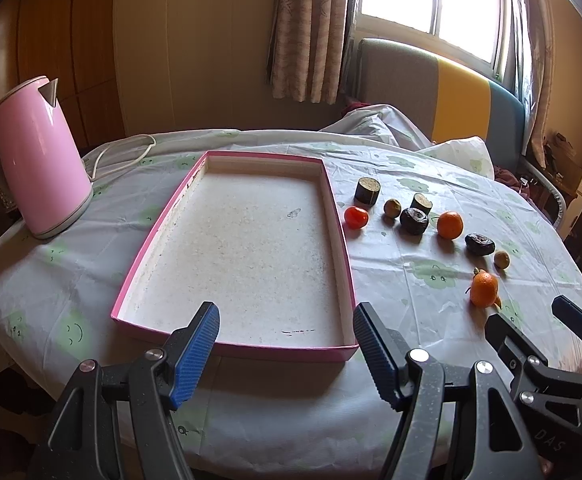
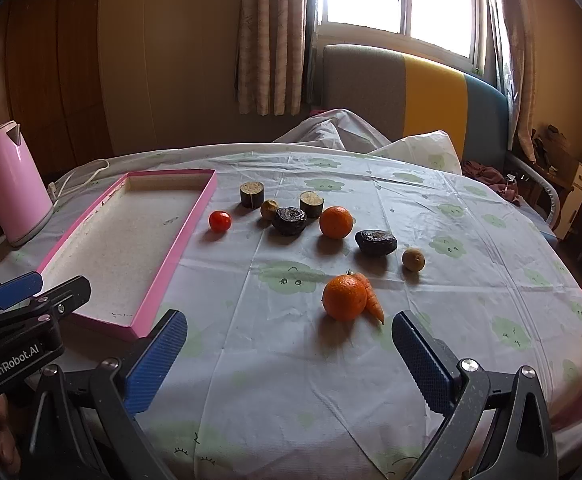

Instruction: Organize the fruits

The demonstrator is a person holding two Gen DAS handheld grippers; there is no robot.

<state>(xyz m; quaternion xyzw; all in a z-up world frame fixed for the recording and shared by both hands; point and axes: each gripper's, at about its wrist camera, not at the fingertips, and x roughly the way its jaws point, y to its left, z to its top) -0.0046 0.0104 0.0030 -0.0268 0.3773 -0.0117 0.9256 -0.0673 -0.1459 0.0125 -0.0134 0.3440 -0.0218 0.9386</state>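
A pink-rimmed shallow tray [image 1: 333, 216] [image 2: 179, 248] lies bare on the cloth-covered table. Right of it sit several fruits: a red tomato [image 1: 356, 217] [image 2: 220, 221], a far orange [image 1: 449, 225] [image 2: 335, 222], a near orange [image 1: 483, 289] [image 2: 345, 297] with a small carrot [image 2: 373, 300] against it, two dark wrinkled fruits [image 2: 289, 220] [image 2: 375, 242], two small brownish fruits [image 2: 269, 208] [image 2: 413, 259] and two dark cut stubs [image 2: 251, 193] [image 2: 311, 203]. My left gripper [image 1: 287, 350] stands open over the tray's near edge. My right gripper [image 2: 289, 354] stands open just short of the near orange.
A pink electric kettle [image 1: 37, 156] [image 2: 13, 184] with a white cord [image 1: 123, 156] stands left of the tray. A bed headboard [image 2: 411, 96] and bedding rise behind the table under a bright window. Bare cloth lies between the grippers and the fruits.
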